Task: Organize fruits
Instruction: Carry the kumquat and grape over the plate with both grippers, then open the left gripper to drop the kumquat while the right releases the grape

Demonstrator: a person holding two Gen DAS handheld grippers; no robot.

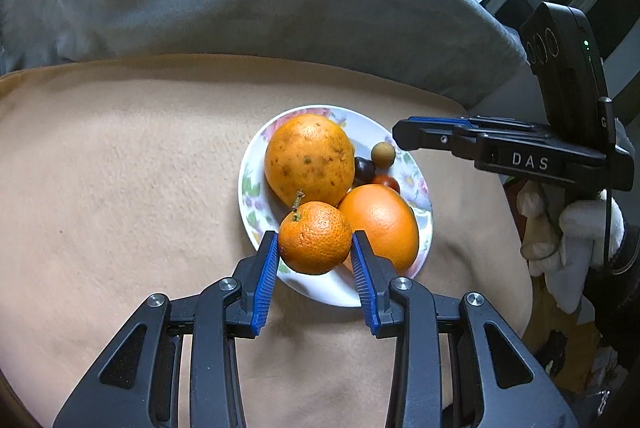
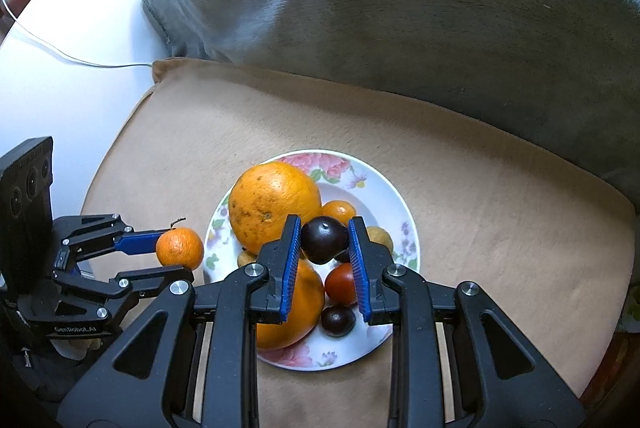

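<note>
Here, left gripper (image 1: 315, 242) clamps small mandarin (image 1: 315, 237), stem tilted up-left, just above plate (image 1: 340, 292) edge. Right gripper (image 2: 324, 242) clenched on dark plum (image 2: 324, 239), over plate w/ two big oranges (image 2: 274, 206), tomato (image 2: 339, 284), another plum.

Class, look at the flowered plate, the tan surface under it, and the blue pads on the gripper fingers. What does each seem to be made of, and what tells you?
Plate: probably glazed ceramic, glossy white with a printed flower pattern; melamine is possible.
Tan surface: soft napped fabric, like fleece over a cushion; matte, fuzzy, gently dented.
Blue pads: likely rubber or soft plastic, matte with fine ribs for grip.
</note>
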